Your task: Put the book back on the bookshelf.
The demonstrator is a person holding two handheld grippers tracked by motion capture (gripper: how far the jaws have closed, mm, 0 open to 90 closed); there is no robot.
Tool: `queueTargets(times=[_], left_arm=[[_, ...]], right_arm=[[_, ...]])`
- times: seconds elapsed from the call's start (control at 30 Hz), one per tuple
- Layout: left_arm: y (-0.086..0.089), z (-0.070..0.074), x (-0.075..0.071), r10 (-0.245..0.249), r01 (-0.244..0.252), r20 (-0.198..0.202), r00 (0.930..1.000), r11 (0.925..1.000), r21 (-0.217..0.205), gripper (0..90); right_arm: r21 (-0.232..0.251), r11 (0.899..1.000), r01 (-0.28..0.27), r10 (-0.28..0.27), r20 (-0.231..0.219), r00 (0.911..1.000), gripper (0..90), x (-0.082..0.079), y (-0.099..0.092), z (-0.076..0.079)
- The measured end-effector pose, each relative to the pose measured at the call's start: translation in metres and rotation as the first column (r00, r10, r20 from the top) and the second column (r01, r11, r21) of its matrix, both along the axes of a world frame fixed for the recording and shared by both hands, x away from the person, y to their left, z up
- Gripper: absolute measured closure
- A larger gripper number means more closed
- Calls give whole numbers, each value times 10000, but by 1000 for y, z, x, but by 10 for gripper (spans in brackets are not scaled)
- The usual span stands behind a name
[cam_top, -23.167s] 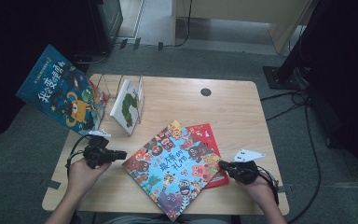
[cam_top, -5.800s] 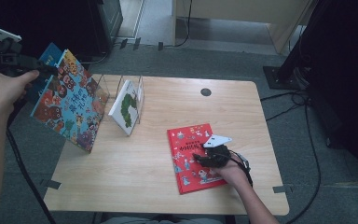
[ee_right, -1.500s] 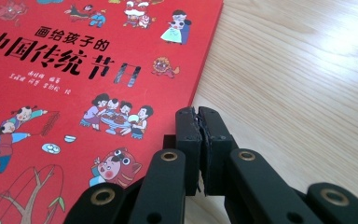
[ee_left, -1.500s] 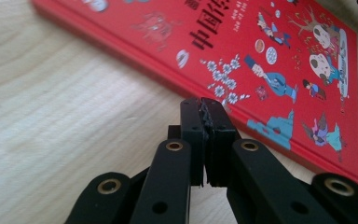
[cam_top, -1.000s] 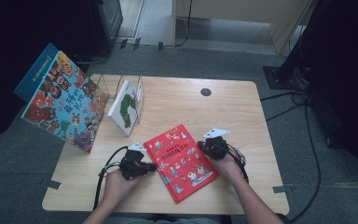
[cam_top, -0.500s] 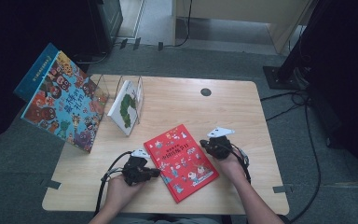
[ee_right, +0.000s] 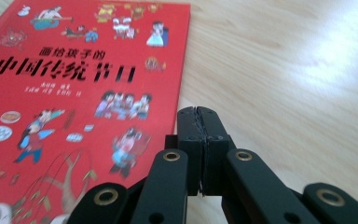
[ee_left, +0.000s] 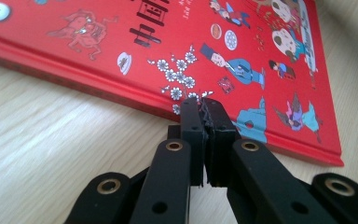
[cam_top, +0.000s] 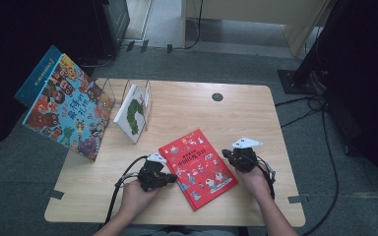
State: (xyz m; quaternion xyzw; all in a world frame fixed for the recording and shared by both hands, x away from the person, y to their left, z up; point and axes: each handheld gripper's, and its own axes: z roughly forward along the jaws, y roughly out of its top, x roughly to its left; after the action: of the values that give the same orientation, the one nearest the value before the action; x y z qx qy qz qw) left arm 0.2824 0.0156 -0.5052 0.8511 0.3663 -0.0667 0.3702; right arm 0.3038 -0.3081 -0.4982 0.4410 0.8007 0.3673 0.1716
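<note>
Here, closed jaws hide red book (ee_left: pixel 261 60) edge.

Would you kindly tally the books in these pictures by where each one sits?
Flat on the table: 1, the red picture book.
Standing in the wire rack: 1, the white book.
Leaning at the table's left edge: 2, the animal picture book and the blue book behind it.
Total: 4 books.

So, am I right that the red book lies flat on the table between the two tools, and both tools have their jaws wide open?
Not quite: the red book does lie flat on the table between the left tool and the right tool, but both tools have their jaws shut, empty, as each gripper view shows.
</note>
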Motion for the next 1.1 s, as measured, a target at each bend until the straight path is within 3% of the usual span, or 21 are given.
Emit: queueTargets(times=[0.2,0.47,0.7,0.97,1.1], left_arm=[[-6,0,3,-6,6,91,10000,10000,0,890],[-16,-2,5,-62,64,66,10000,9998,-202,888],[-26,-1,17,-159,162,192,9997,9997,-184,880],[0,17,47,238,-230,149,9996,9984,-525,804],[7,19,59,265,-262,128,9996,9994,-205,746]], right_arm=[[-237,9995,192,-195,-143,9997,890,-7,-6,-4],[-24,9996,270,-270,-247,9993,890,-12,-11,-3],[16,9991,416,-415,-310,9987,890,-22,-18,-4],[169,9985,519,-510,-490,9975,890,-37,-24,-5],[162,9983,567,-559,-456,9974,889,-42,-26,-5]])
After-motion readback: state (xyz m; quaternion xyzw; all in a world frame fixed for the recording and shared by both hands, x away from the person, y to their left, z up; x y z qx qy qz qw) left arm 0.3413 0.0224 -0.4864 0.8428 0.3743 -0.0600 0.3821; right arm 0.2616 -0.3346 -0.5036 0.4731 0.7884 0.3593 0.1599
